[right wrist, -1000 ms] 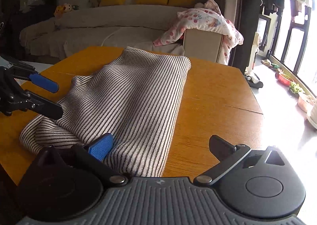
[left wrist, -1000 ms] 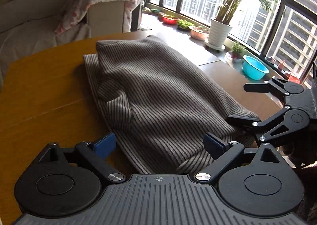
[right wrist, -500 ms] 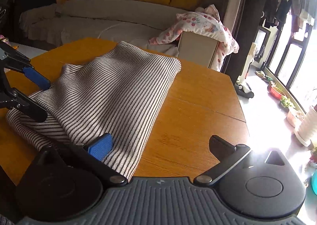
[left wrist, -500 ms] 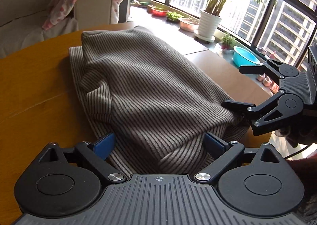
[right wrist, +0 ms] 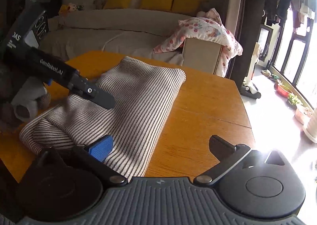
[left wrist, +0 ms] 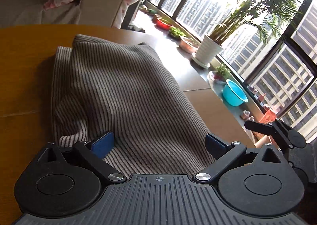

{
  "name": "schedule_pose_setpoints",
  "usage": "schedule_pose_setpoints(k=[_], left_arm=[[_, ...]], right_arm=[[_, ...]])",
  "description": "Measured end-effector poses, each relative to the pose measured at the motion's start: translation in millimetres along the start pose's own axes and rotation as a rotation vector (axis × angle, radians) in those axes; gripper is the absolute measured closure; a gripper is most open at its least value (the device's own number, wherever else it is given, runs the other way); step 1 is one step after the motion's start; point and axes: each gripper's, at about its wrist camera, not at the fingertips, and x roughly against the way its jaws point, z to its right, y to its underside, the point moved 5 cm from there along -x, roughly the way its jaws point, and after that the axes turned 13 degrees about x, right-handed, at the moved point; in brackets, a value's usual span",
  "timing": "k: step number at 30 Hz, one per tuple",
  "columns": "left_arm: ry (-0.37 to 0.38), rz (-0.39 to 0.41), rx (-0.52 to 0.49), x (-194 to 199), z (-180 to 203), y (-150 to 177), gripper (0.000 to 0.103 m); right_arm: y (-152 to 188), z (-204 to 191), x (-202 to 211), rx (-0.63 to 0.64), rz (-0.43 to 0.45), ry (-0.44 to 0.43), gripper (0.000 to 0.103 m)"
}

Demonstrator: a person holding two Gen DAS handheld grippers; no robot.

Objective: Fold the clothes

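Since the earlier frame I've swung my left gripper (left wrist: 158, 143) over the striped garment (left wrist: 122, 94) at 12 o'clock on the table (right wrist: 198, 110), both grippers spread, right gripper (right wrist: 160, 145) at its edge; pinch near hem evenly.

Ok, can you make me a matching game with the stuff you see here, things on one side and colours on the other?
Things:
1. basin
2. sofa cushions
3. plant pot
4. striped sweater

Colours:
A. white
B. grey and cream
C. turquoise
D. yellow

Pairs: 1-C, 2-D, 3-A, 4-B
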Motion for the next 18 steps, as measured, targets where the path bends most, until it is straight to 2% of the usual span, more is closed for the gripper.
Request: schedule_pose_setpoints(k=[1,3,5,12,17,18], left_arm=[[-0.005,-0.001,-0.009,1.5,0.2,1.5,0.002],[-0.014,-0.003,-0.012,3.4,-0.5,2.7,0.002],[-0.023,-0.005,-0.015,5.2,-1.6,3.9,0.002],[-0.046,-0.007,-0.041,8.6,-2.9,7.6,0.002],[-0.039,-0.005,-0.053,13.8,-6.4,14.3,0.002],[-0.034,-0.002,-0.051,15.7,-7.6,16.0,0.002]], right_arm=[[-2.3,-0.5,1.3,-0.016,0.015,-0.029,0.0],[0.2,-8.5,-8.5,0.022,-0.019,-0.048,0.0],[6.4,-19.5,-19.4,0.068,-0.055,-0.034,0.0],[-0.4,-23.4,-11.3,0.121,-0.041,-0.027,0.0],[-10.0,-12.0,-0.5,0.046,0.01,-0.074,0.0],[-5.7,-15.6,-5.2,0.073,-0.022,-0.059,0.0]])
